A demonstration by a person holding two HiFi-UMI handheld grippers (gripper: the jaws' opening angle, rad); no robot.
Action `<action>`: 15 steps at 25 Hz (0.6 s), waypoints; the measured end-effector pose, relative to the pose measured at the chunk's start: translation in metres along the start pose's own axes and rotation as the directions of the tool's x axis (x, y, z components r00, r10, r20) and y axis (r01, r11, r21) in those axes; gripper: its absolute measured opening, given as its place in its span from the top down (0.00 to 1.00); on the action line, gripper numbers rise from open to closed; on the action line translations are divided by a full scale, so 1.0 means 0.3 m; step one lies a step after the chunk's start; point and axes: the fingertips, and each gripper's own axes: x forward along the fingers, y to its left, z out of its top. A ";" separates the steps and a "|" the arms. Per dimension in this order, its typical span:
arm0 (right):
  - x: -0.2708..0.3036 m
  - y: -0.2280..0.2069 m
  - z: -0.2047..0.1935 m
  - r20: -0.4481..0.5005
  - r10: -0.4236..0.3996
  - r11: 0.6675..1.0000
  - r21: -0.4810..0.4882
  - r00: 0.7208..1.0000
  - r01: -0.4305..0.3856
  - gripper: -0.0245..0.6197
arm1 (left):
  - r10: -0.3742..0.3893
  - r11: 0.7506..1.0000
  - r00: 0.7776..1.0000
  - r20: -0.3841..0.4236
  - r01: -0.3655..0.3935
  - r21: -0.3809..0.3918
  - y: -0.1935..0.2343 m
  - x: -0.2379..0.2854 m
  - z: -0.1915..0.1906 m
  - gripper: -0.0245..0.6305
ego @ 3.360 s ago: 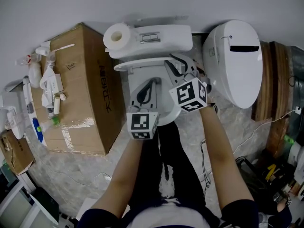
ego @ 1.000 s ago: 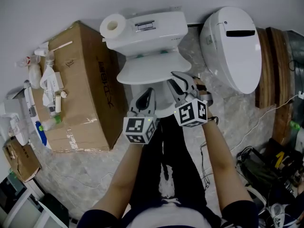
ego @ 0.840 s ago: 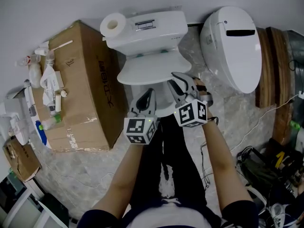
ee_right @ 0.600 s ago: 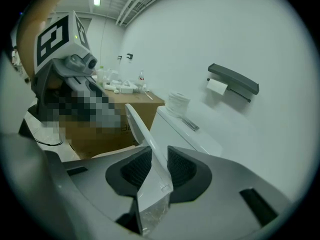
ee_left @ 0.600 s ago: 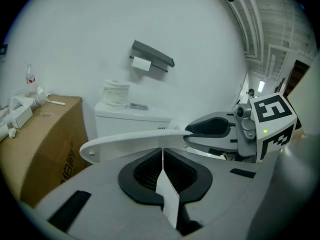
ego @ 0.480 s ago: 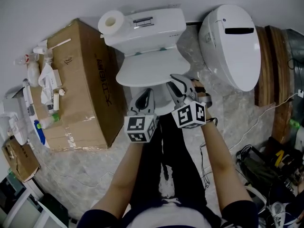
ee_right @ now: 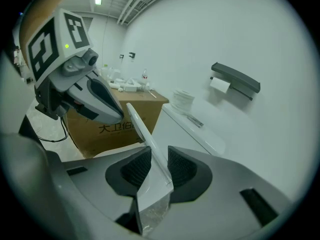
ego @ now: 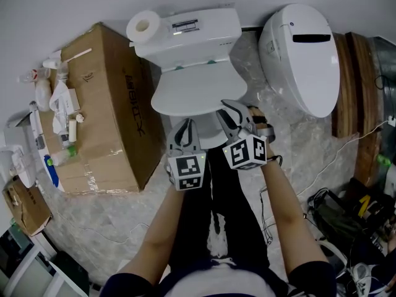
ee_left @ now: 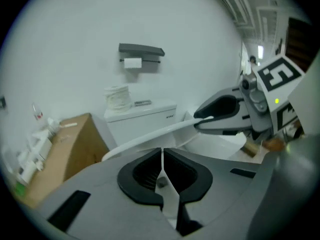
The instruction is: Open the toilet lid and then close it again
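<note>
The white toilet lid (ego: pixel 197 91) hangs tilted over the bowl, its front edge raised. My right gripper (ego: pixel 232 108) is shut on that front edge; in the right gripper view the lid (ee_right: pixel 142 129) runs between both pads of the right gripper (ee_right: pixel 156 156). Its jaws have just eased slightly wider with the lid still between them. My left gripper (ego: pixel 185 126) hovers shut and empty just left of it, below the lid's rim. In the left gripper view the left gripper (ee_left: pixel 162 151) has its pads together, with the lid (ee_left: pixel 150 134) and the right gripper (ee_left: pixel 200 120) ahead.
A toilet roll (ego: pixel 143 26) stands on the tank (ego: pixel 198 33). A cardboard box (ego: pixel 105 104) with bottles and clutter stands on the left. A second white toilet body (ego: pixel 303 60) and wooden boards (ego: pixel 349 91) are on the right. Cables lie on the floor at right.
The lid has come down from upright against the tank to a low tilt over the bowl. Both grippers moved toward me and lower. The left gripper has rolled.
</note>
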 end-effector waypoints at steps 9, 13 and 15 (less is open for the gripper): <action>-0.014 0.032 -0.020 -0.004 0.007 1.000 0.002 1.000 -0.007 0.83 | 0.236 0.699 0.971 0.045 -0.202 0.686 -0.013 -0.031 -0.002 0.78; -0.017 0.037 -0.022 -0.006 0.005 1.000 0.003 1.000 -0.005 0.83 | 0.273 0.561 0.958 0.086 -0.231 0.795 -0.013 -0.036 -0.012 0.77; -0.022 0.046 -0.026 -0.009 0.009 1.000 0.001 1.000 -0.009 0.83 | 0.273 0.543 0.956 0.104 -0.242 0.804 -0.016 -0.043 -0.004 0.77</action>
